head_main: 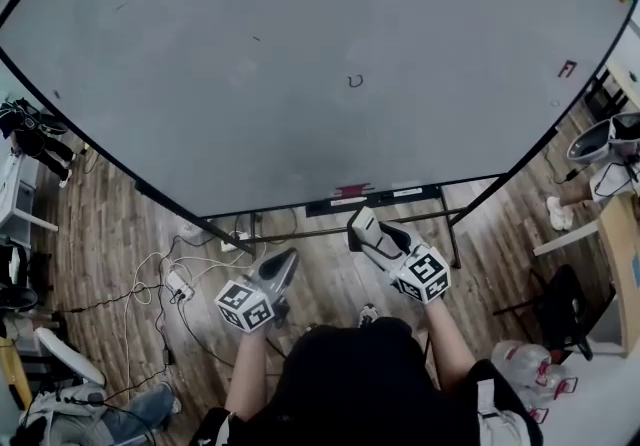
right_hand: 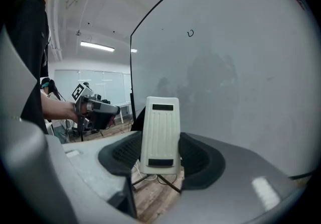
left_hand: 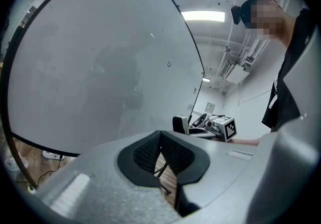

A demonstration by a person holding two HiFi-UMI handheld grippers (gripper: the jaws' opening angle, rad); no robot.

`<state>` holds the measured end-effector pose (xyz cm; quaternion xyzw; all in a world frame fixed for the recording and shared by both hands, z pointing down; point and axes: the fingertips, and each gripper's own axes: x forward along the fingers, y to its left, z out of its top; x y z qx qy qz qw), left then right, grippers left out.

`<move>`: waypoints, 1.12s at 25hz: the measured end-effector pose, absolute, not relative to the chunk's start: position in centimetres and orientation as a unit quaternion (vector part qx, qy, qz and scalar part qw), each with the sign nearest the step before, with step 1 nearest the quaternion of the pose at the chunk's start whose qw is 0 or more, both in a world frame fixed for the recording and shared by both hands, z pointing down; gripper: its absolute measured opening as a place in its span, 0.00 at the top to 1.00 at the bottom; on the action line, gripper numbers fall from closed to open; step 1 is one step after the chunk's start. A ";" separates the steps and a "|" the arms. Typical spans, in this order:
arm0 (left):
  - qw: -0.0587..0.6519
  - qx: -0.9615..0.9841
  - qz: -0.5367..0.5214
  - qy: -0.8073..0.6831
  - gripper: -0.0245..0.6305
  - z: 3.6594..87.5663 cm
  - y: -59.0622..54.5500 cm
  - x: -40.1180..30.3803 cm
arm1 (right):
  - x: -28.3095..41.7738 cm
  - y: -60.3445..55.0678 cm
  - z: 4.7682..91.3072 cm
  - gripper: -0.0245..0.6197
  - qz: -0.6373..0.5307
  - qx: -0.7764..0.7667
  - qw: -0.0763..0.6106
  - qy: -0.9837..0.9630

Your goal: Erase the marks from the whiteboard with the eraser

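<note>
A large whiteboard (head_main: 300, 54) stands in front of me on a black frame, and it also fills the left gripper view as the whiteboard (left_hand: 90, 67) and the right gripper view as the whiteboard (right_hand: 235, 77). A small dark mark (head_main: 355, 81) sits near its middle, a red mark (head_main: 567, 68) at its right. My right gripper (head_main: 364, 230) is shut on a white ribbed eraser (right_hand: 160, 135), held below the board's lower edge. My left gripper (head_main: 283, 263) is shut with nothing between its pads, lower left of the right one.
Cables and a power strip (head_main: 178, 286) lie on the wood floor at the left. The board's stand legs (head_main: 450, 229) spread under it. A black chair (head_main: 555, 309) and a table edge (head_main: 620, 254) are at the right, clutter (head_main: 30, 134) at the left.
</note>
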<state>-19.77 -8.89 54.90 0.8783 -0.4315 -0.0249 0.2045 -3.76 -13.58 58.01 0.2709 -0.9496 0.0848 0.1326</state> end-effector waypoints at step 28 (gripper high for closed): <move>0.206 0.860 -0.027 -0.466 0.95 55.0 -17.2 -15.9 | -0.8 -24.3 53.3 0.59 0.069 0.240 0.077 -0.965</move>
